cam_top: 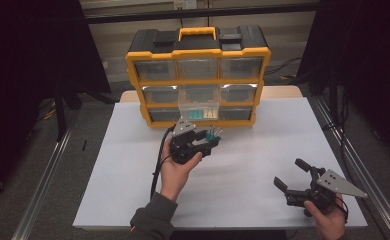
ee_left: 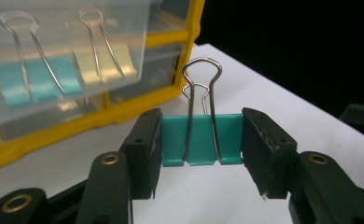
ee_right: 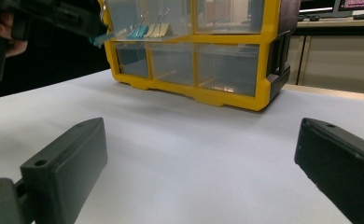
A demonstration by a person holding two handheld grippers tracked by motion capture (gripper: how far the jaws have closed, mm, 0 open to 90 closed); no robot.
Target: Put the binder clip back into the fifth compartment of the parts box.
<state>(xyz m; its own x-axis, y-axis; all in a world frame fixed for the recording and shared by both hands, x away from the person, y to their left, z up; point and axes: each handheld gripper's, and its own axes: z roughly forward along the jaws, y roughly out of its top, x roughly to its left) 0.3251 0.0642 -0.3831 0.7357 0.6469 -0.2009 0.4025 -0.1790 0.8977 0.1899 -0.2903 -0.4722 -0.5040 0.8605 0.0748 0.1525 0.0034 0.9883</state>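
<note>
— so, where does the drawer (ee_left: 54, 56) sit from your left gripper (ee_left: 201, 140)?

— ahead of it and a little off to one side in the left gripper view, close by. it's the clear drawer pulled out of the middle row of the yellow organizer (cam_top: 198, 75). my left gripper is clamped on the teal binder clip (ee_left: 201, 139), one jaw on each end of its body, so the clip's long axis runs straight across from jaw to jaw and its wire handles (ee_left: 202, 88) stand up and away from me.

— what's already in that drawer?

— a teal clip (ee_left: 28, 81) and a yellowish clip (ee_left: 106, 65), side by side, handles up. the other drawers i can see through look bare, though their fronts are glary.

— and your other hand?

— my right gripper (cam_top: 297, 179) is well apart, low over the white table sheet (cam_top: 243, 165), jaws spread wide with nothing between them. the left is far nearer the drawer, so i judge the carry forward and over the drawer's front rim is its job.

— anything to watch?

— the rim. the clip has to clear it before i let go.
</note>
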